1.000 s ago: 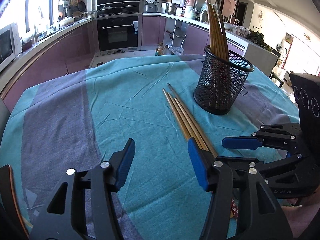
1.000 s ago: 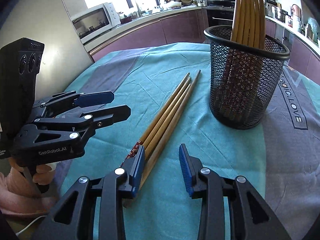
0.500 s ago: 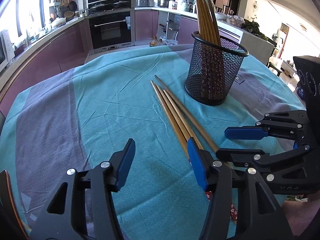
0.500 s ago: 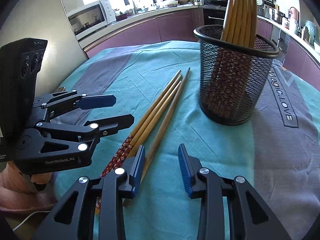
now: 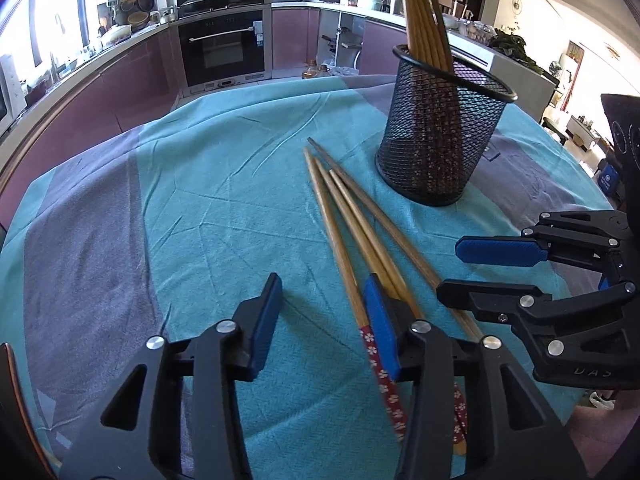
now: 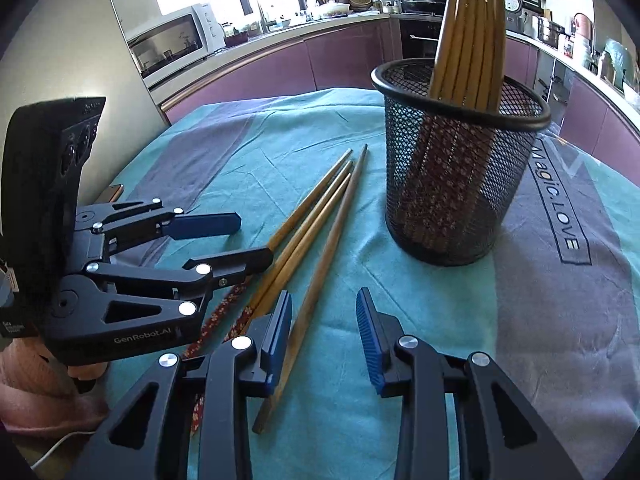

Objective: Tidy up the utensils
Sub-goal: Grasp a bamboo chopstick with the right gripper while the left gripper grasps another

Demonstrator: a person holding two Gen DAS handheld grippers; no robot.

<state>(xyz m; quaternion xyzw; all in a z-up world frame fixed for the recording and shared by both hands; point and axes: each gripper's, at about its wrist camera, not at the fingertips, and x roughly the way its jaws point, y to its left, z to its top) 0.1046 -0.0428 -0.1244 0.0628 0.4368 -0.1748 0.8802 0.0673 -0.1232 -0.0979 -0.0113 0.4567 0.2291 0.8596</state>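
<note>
A mesh holder of chopsticks stood on the table's teal cloth beside four loose chopsticks. Left tongs, just narrowing, gripped nothing; right tongs straddled one chopstick, partly open.

Wide bare stretch of teal cloth is left free on the tabletop, to the left of the loose chopsticks in left wrist view; no obstacle is seen there. To their right, passage is narrowed by the mesh holder, standing upright near the chopstick tips w/ chopsticks sticking up out of it. Near side is crowded: left gripper and right gripper are set close together over the handle ends.
</note>
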